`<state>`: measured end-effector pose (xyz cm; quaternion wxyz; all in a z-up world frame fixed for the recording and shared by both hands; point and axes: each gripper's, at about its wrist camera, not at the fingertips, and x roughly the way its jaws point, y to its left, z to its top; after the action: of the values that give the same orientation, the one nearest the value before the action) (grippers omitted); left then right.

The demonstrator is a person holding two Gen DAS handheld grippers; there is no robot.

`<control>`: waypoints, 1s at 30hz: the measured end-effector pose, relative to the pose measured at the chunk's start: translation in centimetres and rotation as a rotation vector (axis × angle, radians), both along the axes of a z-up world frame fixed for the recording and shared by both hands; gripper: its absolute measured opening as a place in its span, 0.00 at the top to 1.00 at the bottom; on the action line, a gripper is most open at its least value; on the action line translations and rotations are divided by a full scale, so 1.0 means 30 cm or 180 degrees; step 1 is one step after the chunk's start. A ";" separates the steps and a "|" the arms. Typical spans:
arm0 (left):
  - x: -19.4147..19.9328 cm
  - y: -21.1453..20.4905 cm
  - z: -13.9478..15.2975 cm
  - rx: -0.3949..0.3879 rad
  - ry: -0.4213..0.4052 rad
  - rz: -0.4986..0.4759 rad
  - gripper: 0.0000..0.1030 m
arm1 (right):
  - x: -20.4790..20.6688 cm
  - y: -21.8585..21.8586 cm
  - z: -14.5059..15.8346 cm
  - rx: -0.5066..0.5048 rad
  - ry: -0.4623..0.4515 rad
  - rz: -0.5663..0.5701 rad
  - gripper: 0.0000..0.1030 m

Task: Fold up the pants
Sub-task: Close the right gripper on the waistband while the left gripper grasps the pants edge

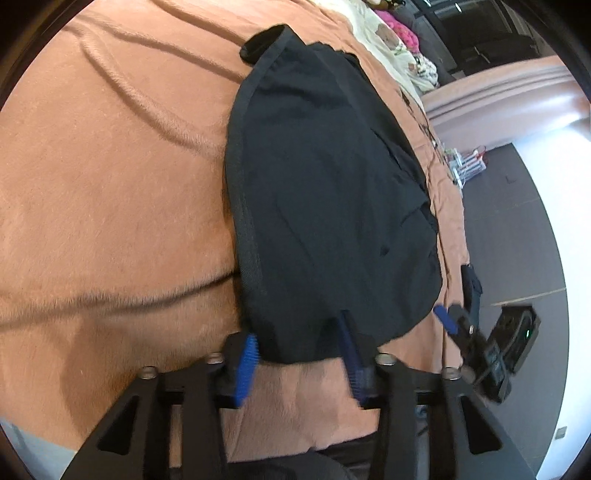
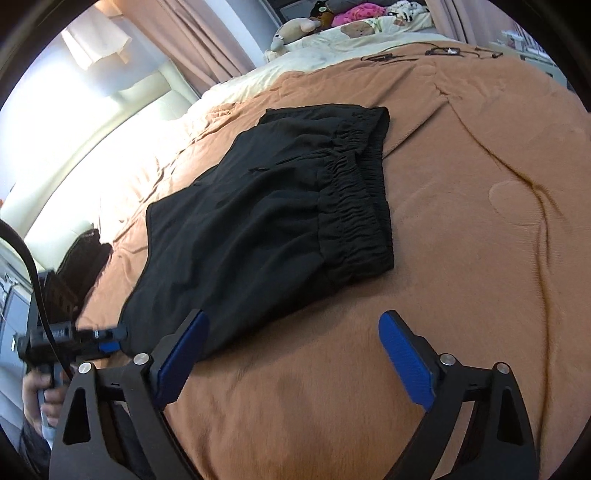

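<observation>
Black pants (image 1: 325,206) lie folded on an orange blanket (image 1: 110,184), the elastic waistband (image 2: 354,206) stacked at one end. My left gripper (image 1: 299,354) is open, its blue pads on either side of the pants' near edge, the cloth lying over the right pad. It also shows in the right wrist view (image 2: 110,341) at the pants' left corner. My right gripper (image 2: 291,358) is open and empty, just off the pants' near edge; its left pad touches the hem. It shows at the right in the left wrist view (image 1: 448,317).
The blanket covers a bed; a cream quilt (image 2: 332,40) with stuffed toys (image 2: 295,31) lies at the far end. Black cables (image 2: 436,51) lie on the blanket's far part. Curtains (image 2: 192,44) and a bright window stand to the left; grey floor (image 1: 517,221) lies beyond the bed edge.
</observation>
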<state>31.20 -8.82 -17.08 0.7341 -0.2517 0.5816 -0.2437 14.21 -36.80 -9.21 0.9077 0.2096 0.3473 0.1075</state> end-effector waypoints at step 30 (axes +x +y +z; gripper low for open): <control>0.138 -0.104 0.480 0.0299 -0.1040 0.0092 0.97 | 0.043 -0.047 0.165 0.0075 -0.0371 0.0055 1.00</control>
<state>35.34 -11.95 -2.67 0.8333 -0.1825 0.4616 -0.2433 15.51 -38.22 -4.27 0.9229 0.2107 0.2944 0.1314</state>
